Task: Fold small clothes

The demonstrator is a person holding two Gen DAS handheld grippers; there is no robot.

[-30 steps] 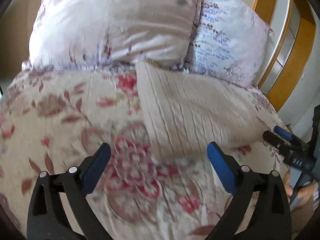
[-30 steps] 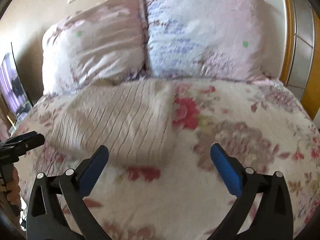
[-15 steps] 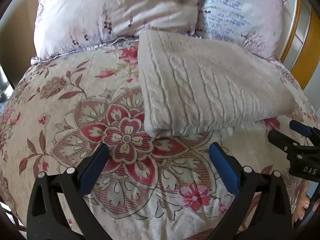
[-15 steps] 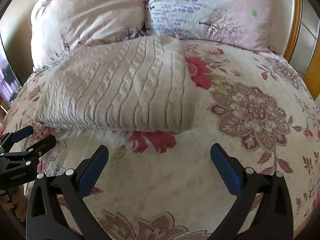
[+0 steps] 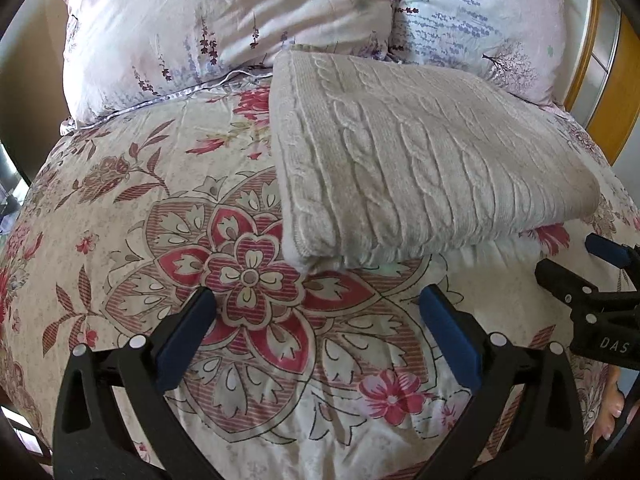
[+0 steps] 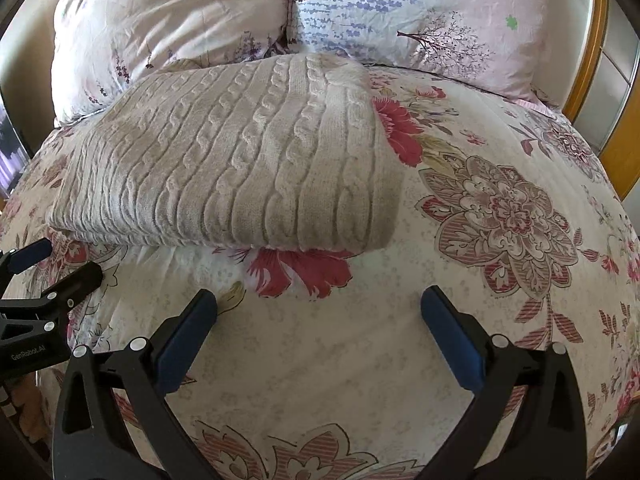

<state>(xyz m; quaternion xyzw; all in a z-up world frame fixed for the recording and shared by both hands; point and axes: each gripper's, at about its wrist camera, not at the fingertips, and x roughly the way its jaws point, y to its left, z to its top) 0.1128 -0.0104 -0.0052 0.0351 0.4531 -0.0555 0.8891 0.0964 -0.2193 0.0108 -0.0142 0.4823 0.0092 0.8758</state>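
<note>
A: Sweater (image 5: 420, 164) status? Log it from the left wrist view first.

B: Cream cable-knit sweater, folded into a thick rectangle, lies on the floral bedspread (image 5: 120, 208). It sits ahead of the left gripper (image 5: 316, 312), past the fingertips and offset toward the right finger. No contact; bare bedspread shows between the blue pads (image 5: 452, 336) and the near folded edge.

A: Finger state, left?

B: Spread wide, nothing between them.

A: Right side?

B: Right gripper (image 6: 318, 310) likewise spread apart and holding nothing. From its camera the sweater (image 6: 240, 160) lies beyond the tips, shifted toward the left finger, with its near corner just ahead of the gap. Also apart from the pads.

A: Surroundings?

B: Two pillows beyond the sweater: pink floral pillow (image 5: 224, 20) and lavender-print pillow (image 5: 480, 24), side by side; the sweater's far edge reaches them. Wooden frame (image 6: 588, 60) at the far right.

A: Grippers relative to each other?

B: Each one shows at the edge of the other's view, level with the sweater's near edge.
</note>
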